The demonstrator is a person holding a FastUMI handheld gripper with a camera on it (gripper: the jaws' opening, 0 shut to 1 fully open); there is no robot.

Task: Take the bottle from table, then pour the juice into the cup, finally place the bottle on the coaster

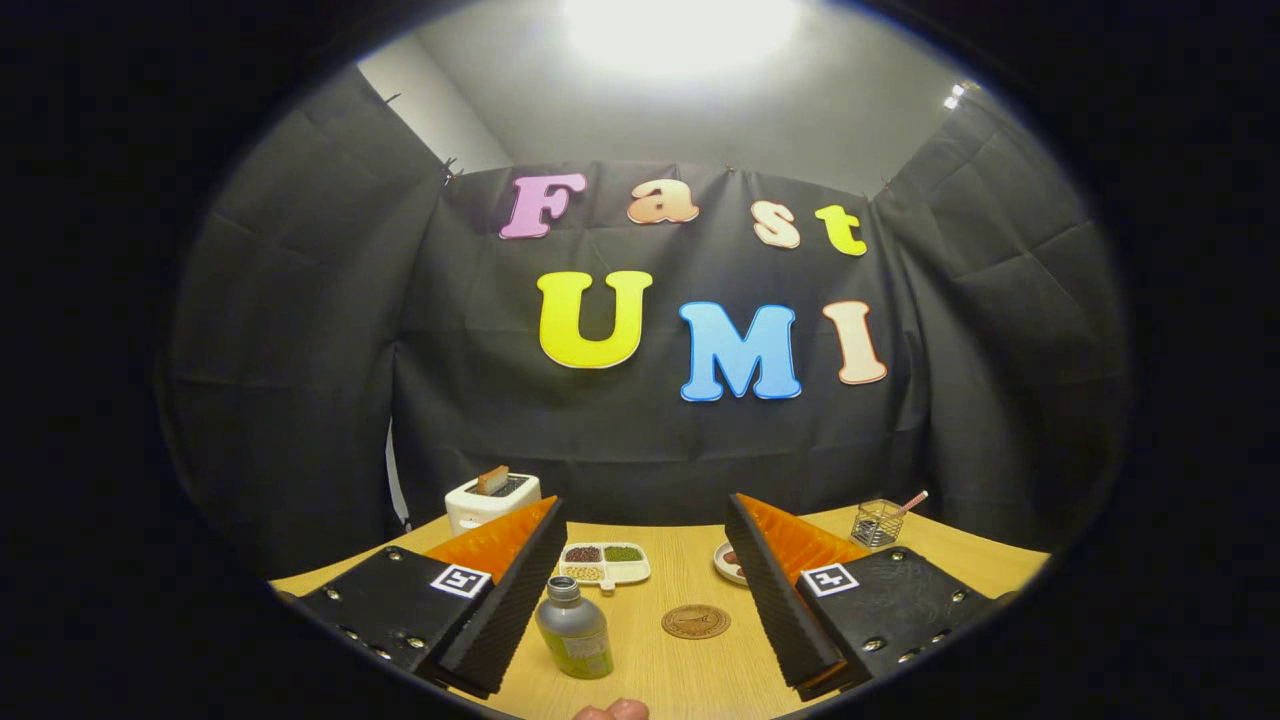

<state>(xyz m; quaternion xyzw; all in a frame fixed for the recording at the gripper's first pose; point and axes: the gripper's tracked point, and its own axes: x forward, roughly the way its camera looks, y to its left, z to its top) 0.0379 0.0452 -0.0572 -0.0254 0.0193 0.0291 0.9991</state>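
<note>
A small clear bottle [575, 632] with a grey cap and green juice stands upright on the wooden table [690, 670], just inside the left finger and near its base. A round brown coaster [696, 621] lies flat to the right of the bottle, between the two fingers. My gripper [645, 515] is open wide, held above the table, with nothing between its fingers. A fingertip of a person [612, 711] shows at the near edge, just below the bottle.
Beyond the fingers stand a white toaster [490, 500] with a slice in it, a white divided tray [605, 564] of beans and seeds, a small plate [730, 562] partly behind the right finger, and a wire holder [878, 521] with a straw at the back right.
</note>
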